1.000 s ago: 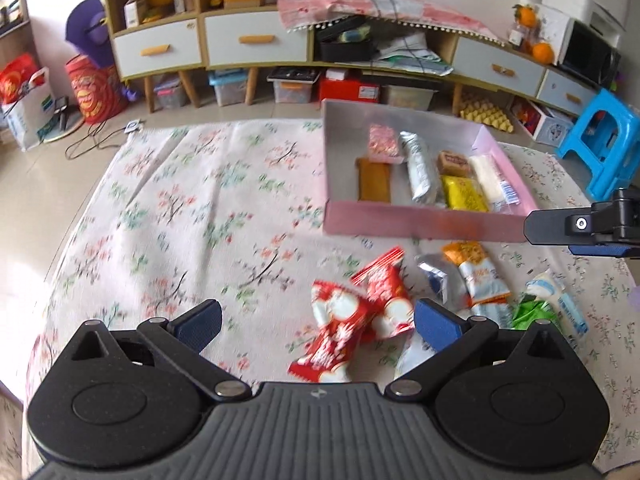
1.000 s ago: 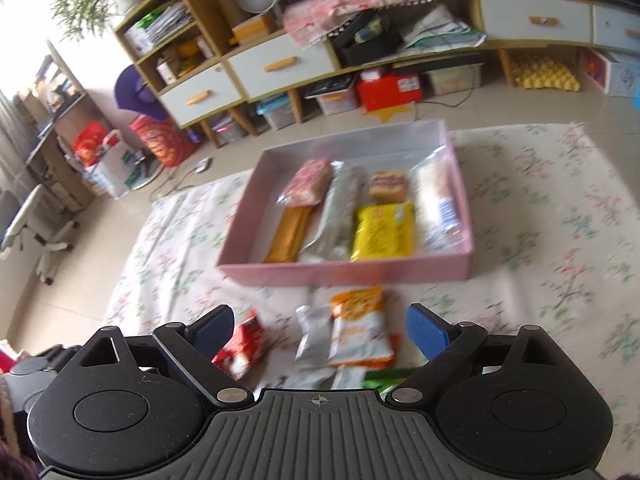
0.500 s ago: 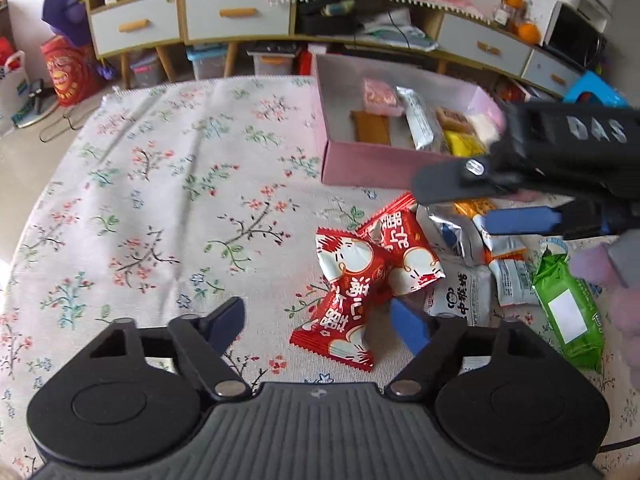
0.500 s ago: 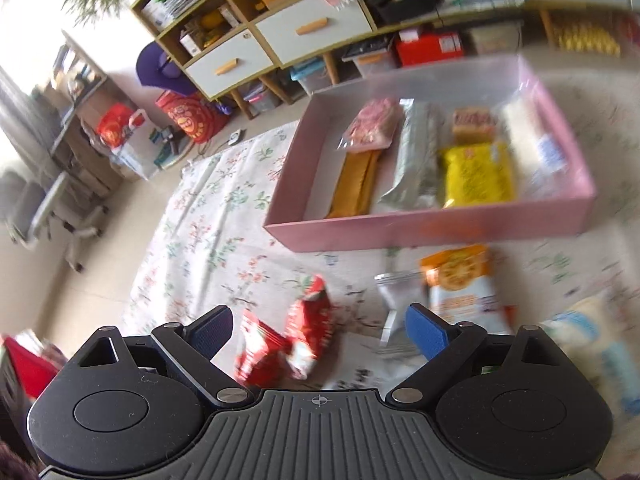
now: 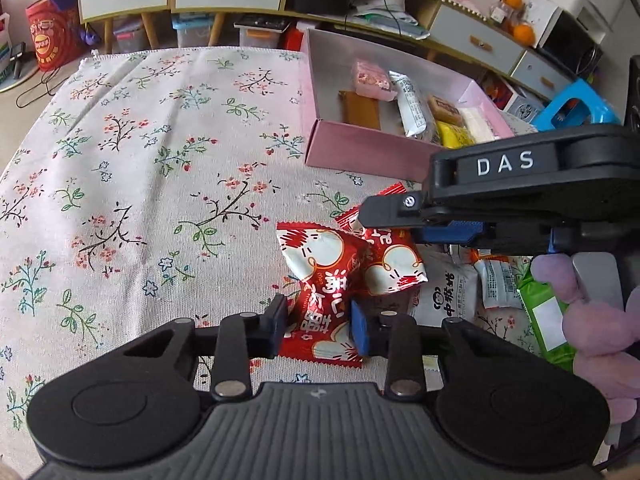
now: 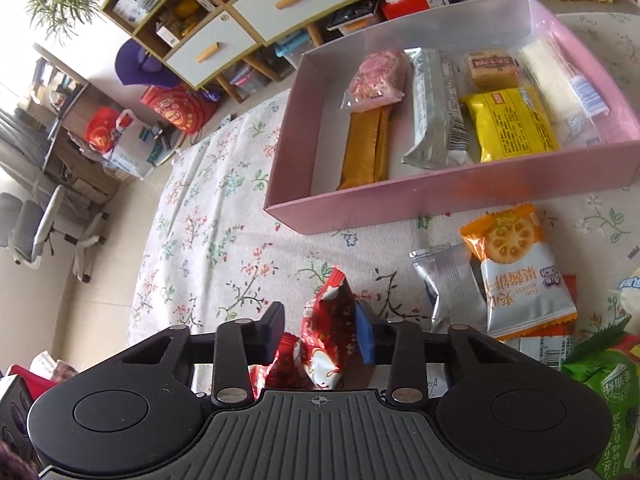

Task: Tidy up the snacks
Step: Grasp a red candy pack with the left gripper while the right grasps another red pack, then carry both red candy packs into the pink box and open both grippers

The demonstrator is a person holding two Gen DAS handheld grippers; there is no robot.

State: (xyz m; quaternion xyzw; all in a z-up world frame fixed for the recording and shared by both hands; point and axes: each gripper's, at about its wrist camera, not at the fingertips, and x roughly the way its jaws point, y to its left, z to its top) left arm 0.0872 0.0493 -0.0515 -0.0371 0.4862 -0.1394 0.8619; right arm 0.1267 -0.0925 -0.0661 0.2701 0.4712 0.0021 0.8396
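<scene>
Both red snack packets look light, crinkly and slippery, best pinched at a flat sealed end: the left tool [image 5: 318,326] is closing on the near packet [image 5: 320,276] between its fingers, the right tool [image 6: 320,334] on the other [image 6: 334,320].

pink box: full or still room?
Still room. The pink box holds six snacks along its middle and right; bare floor shows along its left wall.

floral cloth [image 5: 160,152] | blue stool [image 5: 576,108] | purple hat [image 6: 138,66] | office chair [image 6: 36,224] | oranges [image 5: 518,12]
</scene>
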